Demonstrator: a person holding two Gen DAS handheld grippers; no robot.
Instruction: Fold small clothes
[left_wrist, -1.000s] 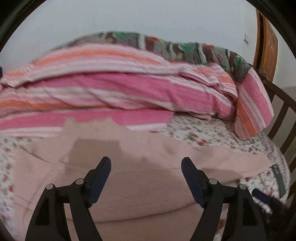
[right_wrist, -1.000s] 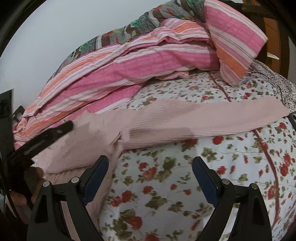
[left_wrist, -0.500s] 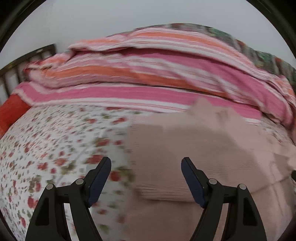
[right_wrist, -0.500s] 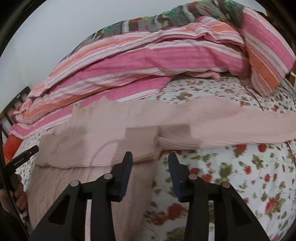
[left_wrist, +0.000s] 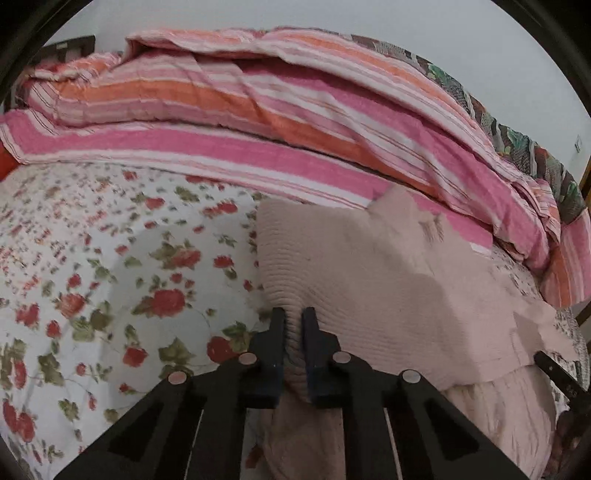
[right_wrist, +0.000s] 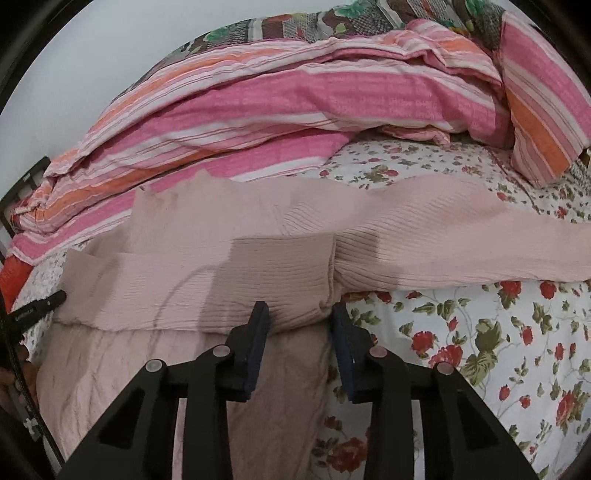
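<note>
- Now the left gripper (left_wrist: 293, 325) is pinched nearly closed on a bunched edge of the pink ribbed garment (left_wrist: 369, 280), with knit fabric squeezed up between its two dark pads.
- Over on the other side, the right gripper (right_wrist: 298, 319) has its jaws closing at a narrow gap around a folded hem corner of the same garment (right_wrist: 258, 273); cloth sits between the pads, but whether they already press on it I cannot tell.
- That garment lies spread across the floral bedsheet (right_wrist: 461, 332), one long sleeve (right_wrist: 461, 236) stretching out to the right in the right wrist view, the lower part hanging over the near edge of the bed.
- Behind it, a heap of pink, orange and white striped bedding (left_wrist: 258, 110) runs along the far side of the bed and touches the garment's far edge, crowding the space beyond it.
- A darker patterned quilt (right_wrist: 295, 22) lies on top of that heap, against the pale wall (left_wrist: 369, 14).
- At the left border of the right wrist view a dark bed frame rail (right_wrist: 22, 184) shows, and the left tool's black finger (right_wrist: 40, 306) pokes in beside the garment.
- An orange-red patch of fabric (right_wrist: 14, 273) sits at the sheet's far left corner.
</note>
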